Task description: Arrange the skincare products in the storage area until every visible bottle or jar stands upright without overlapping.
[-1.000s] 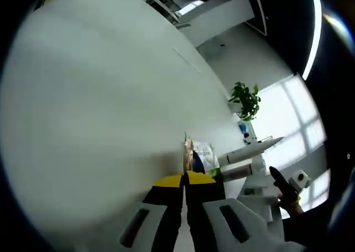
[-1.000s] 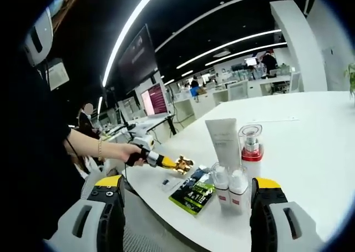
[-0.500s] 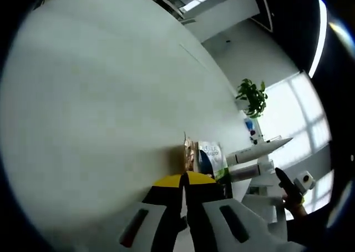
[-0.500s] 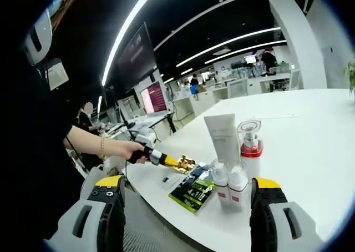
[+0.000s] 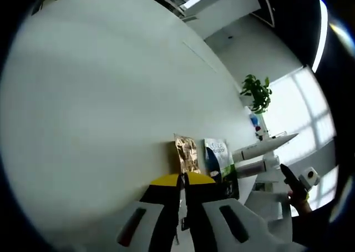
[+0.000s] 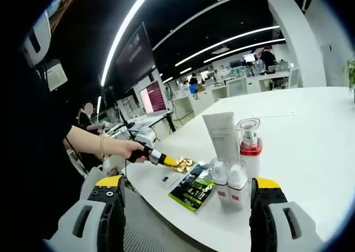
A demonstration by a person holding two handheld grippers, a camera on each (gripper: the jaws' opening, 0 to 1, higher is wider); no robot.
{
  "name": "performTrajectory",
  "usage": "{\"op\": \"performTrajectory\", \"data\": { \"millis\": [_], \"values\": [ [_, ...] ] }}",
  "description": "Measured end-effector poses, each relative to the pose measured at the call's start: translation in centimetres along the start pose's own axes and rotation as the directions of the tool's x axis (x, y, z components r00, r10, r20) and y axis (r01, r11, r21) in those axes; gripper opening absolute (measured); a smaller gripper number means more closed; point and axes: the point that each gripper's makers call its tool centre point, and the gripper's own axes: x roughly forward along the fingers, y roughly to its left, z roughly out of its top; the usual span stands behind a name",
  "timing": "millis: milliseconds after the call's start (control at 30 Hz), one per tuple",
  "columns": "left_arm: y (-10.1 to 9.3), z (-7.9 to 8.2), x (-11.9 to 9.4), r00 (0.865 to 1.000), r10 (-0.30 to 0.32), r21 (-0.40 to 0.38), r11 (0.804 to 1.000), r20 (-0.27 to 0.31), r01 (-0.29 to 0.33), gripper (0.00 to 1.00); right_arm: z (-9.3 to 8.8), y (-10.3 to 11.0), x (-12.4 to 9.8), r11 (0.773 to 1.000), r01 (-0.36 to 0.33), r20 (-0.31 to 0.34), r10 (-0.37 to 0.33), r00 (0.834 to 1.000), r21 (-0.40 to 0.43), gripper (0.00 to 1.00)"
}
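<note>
- Left gripper [image 6: 170, 162] at centre left, jaws pinched on gold sachet [image 5: 186, 154].
- Right gripper [image 6: 186, 218] spread wide, bottom of frame, holding nothing.
- White tube [image 6: 222, 138] and pump bottle [image 6: 249, 147] upright, centre right.

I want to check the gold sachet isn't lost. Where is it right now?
In the right gripper view the gold sachet sits near the table's front edge at the left gripper's tip, left of the green sachet.
</note>
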Motion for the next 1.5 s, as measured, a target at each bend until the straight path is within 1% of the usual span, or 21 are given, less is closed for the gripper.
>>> {"op": "performTrajectory", "data": {
  "millis": [167, 367, 433, 467, 500, 533, 567, 600, 633, 667, 700, 767, 800, 867, 933, 1033, 1100, 1200, 1267, 1433, 1500],
  "values": [
    [0.1, -0.2, -0.1, 1.0, 0.02, 0.034, 0.999, -0.017, -0.02, 0.0, 0.0, 0.0, 0.0, 1.0, 0.001, -0.001, -0.001, 1.0, 0.002, 0.98],
    [1.1, 0.3, 0.0, 0.999, 0.032, 0.059, 0.998, -0.03, -0.03, 0.01, -0.1, 0.1, 0.1, 1.0, 0.001, -0.004, -0.001, 1.0, 0.003, 0.98],
    [1.0, 0.4, -0.1, 0.998, 0.052, 0.086, 0.995, -0.03, -0.049, 0.01, -0.1, 0.1, 0.1, 1.0, 0.002, -0.006, -0.002, 1.0, 0.002, 0.98],
    [0.7, 0.5, -0.2, 0.998, 0.065, 0.136, 0.989, -0.022, -0.062, 0.02, -0.1, 0.1, 0.1, 1.0, 0.002, -0.006, -0.002, 1.0, 0.001, 0.98],
    [0.6, 0.7, -0.3, 0.996, 0.093, 0.191, 0.977, -0.007, -0.089, 0.03, -0.1, 0.1, 0.1, 1.0, 0.002, -0.005, -0.002, 1.0, 0.002, 0.98],
    [0.6, 1.0, -0.4, 0.992, 0.124, 0.267, 0.956, 0.007, -0.122, 0.05, -0.1, 0.1, 0.1, 1.0, 0.002, -0.005, -0.002, 1.0, 0.002, 0.98],
    [0.2, 1.8, -0.6, 0.987, 0.156, 0.406, 0.899, 0.048, -0.162, 0.08, -0.1, 0.0, 0.1, 1.0, 0.003, -0.005, -0.003, 1.0, 0.002, 0.98],
    [1.6, 2.7, -0.7, 0.984, 0.166, 0.487, 0.856, 0.065, -0.176, 0.11, -0.1, 0.0, 0.1, 1.0, 0.003, -0.005, -0.003, 1.0, 0.002, 0.98],
    [1.1, 2.9, -0.6, 0.985, 0.16, 0.596, 0.785, 0.07, -0.17, 0.13, -0.1, 0.0, 0.0, 1.0, 0.004, -0.006, -0.004, 1.0, 0.005, 0.98],
    [-1.2, 2.5, -0.3, 0.983, 0.165, 0.643, 0.746, 0.077, -0.175, 0.15, -0.2, 0.0, 0.0, 1.0, 0.003, -0.006, -0.003, 1.0, 0.005, 0.98],
    [-1.8, 2.6, -0.1, 0.979, 0.181, 0.694, 0.694, 0.089, -0.192, 0.17, -0.1, 0.0, 0.1, 1.0, 0.003, -0.006, -0.003, 1.0, 0.005, 0.98],
    [-1.9, 2.9, 0.4, 0.973, 0.212, 0.722, 0.659, 0.091, -0.211, 0.18, -0.2, 0.0, 0.1, 1.0, 0.001, -0.009, -0.001, 1.0, 0.007, 0.98],
    [-1.5, 3.3, 0.5, 0.97, 0.223, 0.73, 0.646, 0.099, -0.223, 0.18, -0.2, 0.0, 0.1, 1.0, 0.002, -0.011, -0.002, 1.0, 0.007, 0.98],
    [-1.9, 2.9, 1.3, 0.972, 0.22, 0.731, 0.65, 0.083, -0.21, 0.2, -0.2, 0.0, 0.1, 1.0, 0.003, -0.012, -0.003, 1.0, 0.008, 0.97],
    [-1.5, 2.8, 2.1, 0.966, 0.246, 0.736, 0.64, 0.076, -0.221, 0.23, -0.2, -0.1, 0.1, 1.0, 0.006, -0.009, -0.006, 1.0, 0.009, 0.97],
    [-0.9, 2.7, 2.6, 0.949, 0.306, 0.756, 0.602, 0.076, -0.255, 0.25, -0.2, -0.2, 0.0, 1.0, 0.01, -0.006, -0.01, 1.0, 0.012, 0.97],
    [-0.4, 2.6, 2.7, 0.934, 0.349, 0.754, 0.593, 0.076, -0.283, 0.28, -0.2, -0.3, -0.1, 1.0, 0.013, -0.005, -0.013, 1.0, 0.01, 0.97],
    [0.3, 2.9, 2.8, 0.922, 0.379, 0.768, 0.567, 0.079, -0.299, 0.29, -0.2, -0.4, -0.1, 1.0, 0.015, -0.003, -0.015, 1.0, 0.011, 0.97],
    [0.0, 2.6, 2.8, 0.923, 0.378, 0.777, 0.559, 0.071, -0.289, 0.29, -0.2, -0.4, -0.1, 1.0, 0.016, -0.001, -0.016, 1.0, 0.014, 0.97],
    [-0.1, 2.5, 3.0, 0.928, 0.368, 0.787, 0.555, 0.057, -0.269, 0.28, -0.1, -0.4, -0.1, 1.0, 0.018, 0.0, -0.018, 1.0, 0.014, 0.96],
    [-0.4, 2.4, 3.2, 0.937, 0.348, 0.809, 0.54, 0.037, -0.232, 0.28, -0.1, -0.4, -0.1, 1.0, 0.018, 0.001, -0.018, 1.0, 0.016, 0.96]
  ]
}}
